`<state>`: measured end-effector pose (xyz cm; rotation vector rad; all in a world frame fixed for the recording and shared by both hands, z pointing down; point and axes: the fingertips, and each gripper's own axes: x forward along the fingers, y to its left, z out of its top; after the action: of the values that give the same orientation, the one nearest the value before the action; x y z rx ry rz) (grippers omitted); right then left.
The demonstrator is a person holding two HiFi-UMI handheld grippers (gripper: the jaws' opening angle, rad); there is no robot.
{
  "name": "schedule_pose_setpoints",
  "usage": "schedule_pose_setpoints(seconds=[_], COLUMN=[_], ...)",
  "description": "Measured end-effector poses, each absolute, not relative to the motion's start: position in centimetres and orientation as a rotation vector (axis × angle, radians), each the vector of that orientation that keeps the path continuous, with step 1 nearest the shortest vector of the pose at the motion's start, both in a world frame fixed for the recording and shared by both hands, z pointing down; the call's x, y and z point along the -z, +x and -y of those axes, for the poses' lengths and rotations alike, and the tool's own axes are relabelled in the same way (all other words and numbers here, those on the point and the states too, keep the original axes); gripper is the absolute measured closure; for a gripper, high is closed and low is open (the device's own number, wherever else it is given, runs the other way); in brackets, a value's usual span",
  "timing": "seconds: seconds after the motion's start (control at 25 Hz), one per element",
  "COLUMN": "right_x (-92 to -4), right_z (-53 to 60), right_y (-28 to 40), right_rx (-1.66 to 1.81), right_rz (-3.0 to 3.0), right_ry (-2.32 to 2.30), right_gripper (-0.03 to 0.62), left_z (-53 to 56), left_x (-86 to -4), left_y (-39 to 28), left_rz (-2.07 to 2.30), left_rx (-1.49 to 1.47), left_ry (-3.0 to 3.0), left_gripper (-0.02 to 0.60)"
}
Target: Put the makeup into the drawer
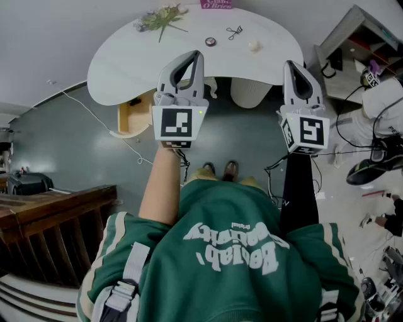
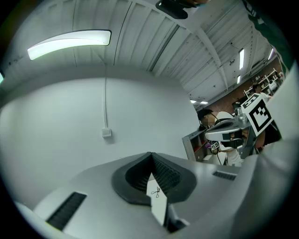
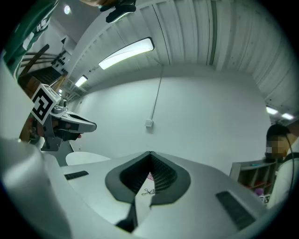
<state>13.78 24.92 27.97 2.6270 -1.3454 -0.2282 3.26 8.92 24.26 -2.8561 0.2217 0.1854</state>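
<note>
On the white table lie a black eyelash curler, a small round item and a small cream ball. A wooden drawer stands open under the table's left side. My left gripper is held in the air before the table edge, shut and with nothing in it. My right gripper hovers beside it, also shut and holding nothing. In the left gripper view the jaws meet, and the curler shows below them. The right gripper view shows the same curler under its closed tips.
A bunch of flowers lies at the table's far left. The table's pedestal stands underneath. A dark wooden cabinet is at lower left, a cable crosses the floor, and a shelf unit and a seated person are at the right.
</note>
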Motion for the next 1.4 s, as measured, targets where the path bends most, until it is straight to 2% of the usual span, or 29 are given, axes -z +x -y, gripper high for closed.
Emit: schedule_pose_setpoints(seconds=[0.88,1.4], right_x=[-29.8,-30.2], right_z=[-25.1,-17.9], right_y=[15.0,22.6], right_rx=[0.215,0.171], right_rz=[1.363,1.316], right_ry=[2.668,2.663], right_gripper=[0.585,0.585], left_z=[-8.4,-0.9], left_x=[-25.5,-27.1], left_y=[3.4,12.7], left_rz=[-0.232,-0.161], left_rx=[-0.121,-0.097], left_ry=[-2.862,-2.877], left_gripper=[0.566,0.566])
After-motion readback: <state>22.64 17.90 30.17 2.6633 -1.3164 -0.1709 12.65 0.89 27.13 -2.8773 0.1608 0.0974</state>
